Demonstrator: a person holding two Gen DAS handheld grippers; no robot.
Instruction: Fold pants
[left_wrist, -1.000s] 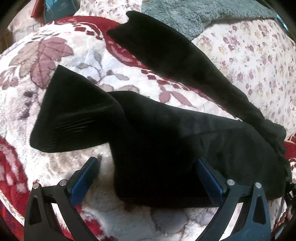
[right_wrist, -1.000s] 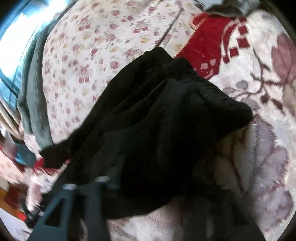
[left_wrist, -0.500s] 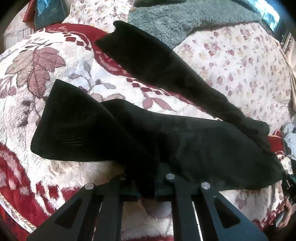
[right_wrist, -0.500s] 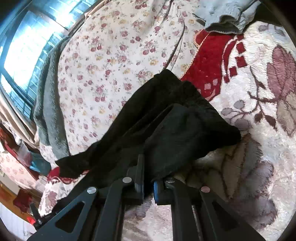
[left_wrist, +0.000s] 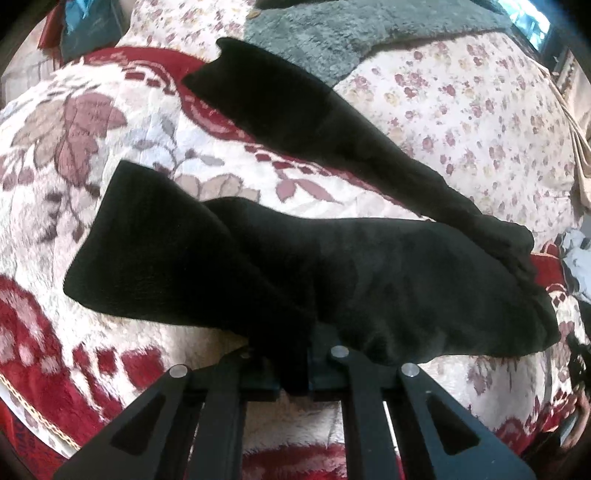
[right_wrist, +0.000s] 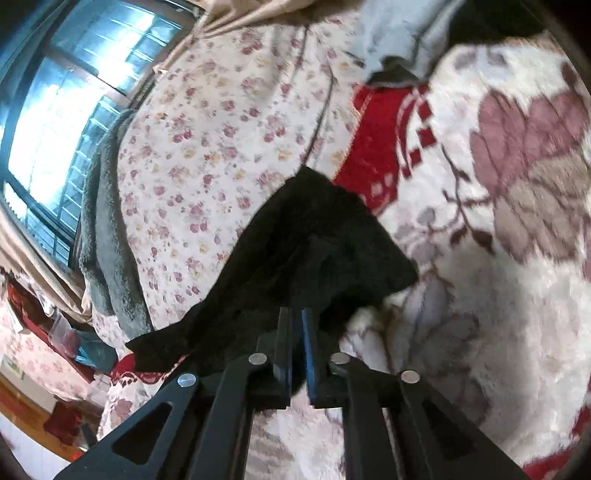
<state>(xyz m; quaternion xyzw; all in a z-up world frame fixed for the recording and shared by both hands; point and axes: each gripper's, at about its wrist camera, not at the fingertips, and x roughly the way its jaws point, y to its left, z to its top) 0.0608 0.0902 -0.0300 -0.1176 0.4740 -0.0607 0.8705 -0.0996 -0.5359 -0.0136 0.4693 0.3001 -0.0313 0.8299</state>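
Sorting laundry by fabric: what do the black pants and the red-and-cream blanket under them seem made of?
Black pants: seemingly a soft, matte knit or fleece; limp folds, fuzzy edges, faint ribbing. Red-and-cream blanket: plush, probably synthetic fleece; deep fluffy pile, slight sheen.

I see matt black knit cloth pants (left_wrist: 332, 266) on a plush, fuzzy blanket (left_wrist: 122, 173); beyond it smooth floral cotton sheet (left_wrist: 480, 122), shaggy grey throw (left_wrist: 332, 33).
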